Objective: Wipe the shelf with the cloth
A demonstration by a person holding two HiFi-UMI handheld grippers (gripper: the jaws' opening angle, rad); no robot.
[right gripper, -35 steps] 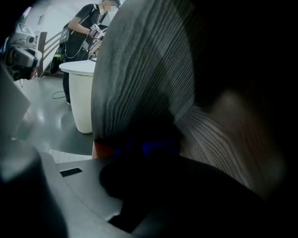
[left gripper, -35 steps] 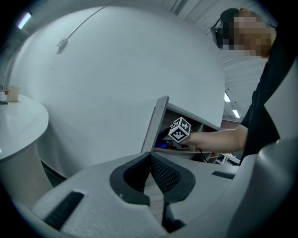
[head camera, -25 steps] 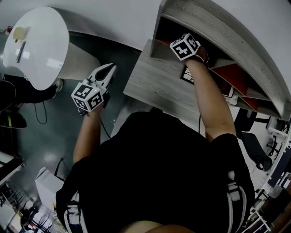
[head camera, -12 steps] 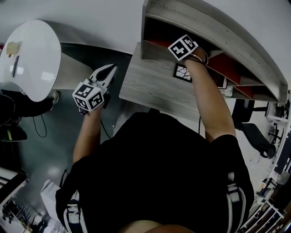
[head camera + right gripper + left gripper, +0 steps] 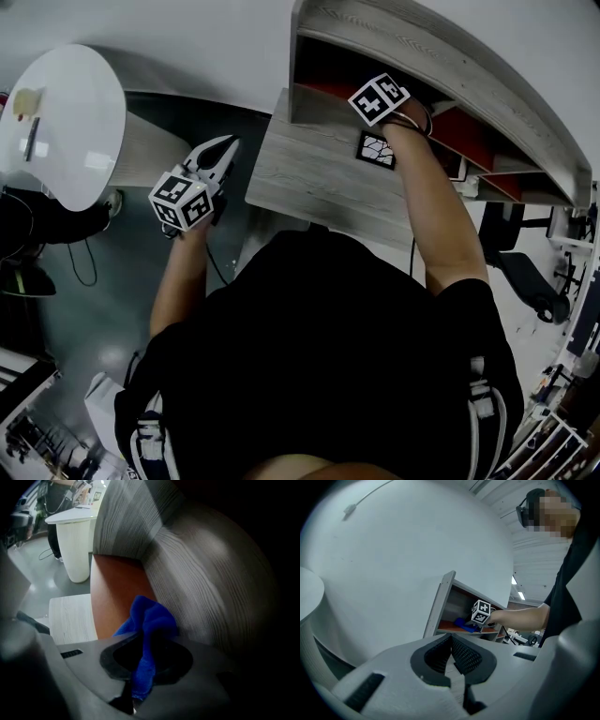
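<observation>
The crumpled blue cloth [image 5: 147, 620] lies on the red-brown board of the grey wood-grain shelf [image 5: 112, 581], close to the back wall near the compartment's left rear corner. Its tail runs down between the jaws of the right gripper [image 5: 146, 645], which are clamped on it. Compared with a second ago, this gripper sits a little further from the compartment's left wall, and over the last half second it has hardly moved. That suggests a short wiping stroke along the board is ending or pausing, with most of the board to the right probably not yet wiped.

The left gripper [image 5: 228, 143] is unchanged. It hangs well left of the shelf, beyond the left edge of the pale wooden desktop [image 5: 319, 178] below, with its jaws together on nothing. A white round table [image 5: 66, 112] stands further left.
</observation>
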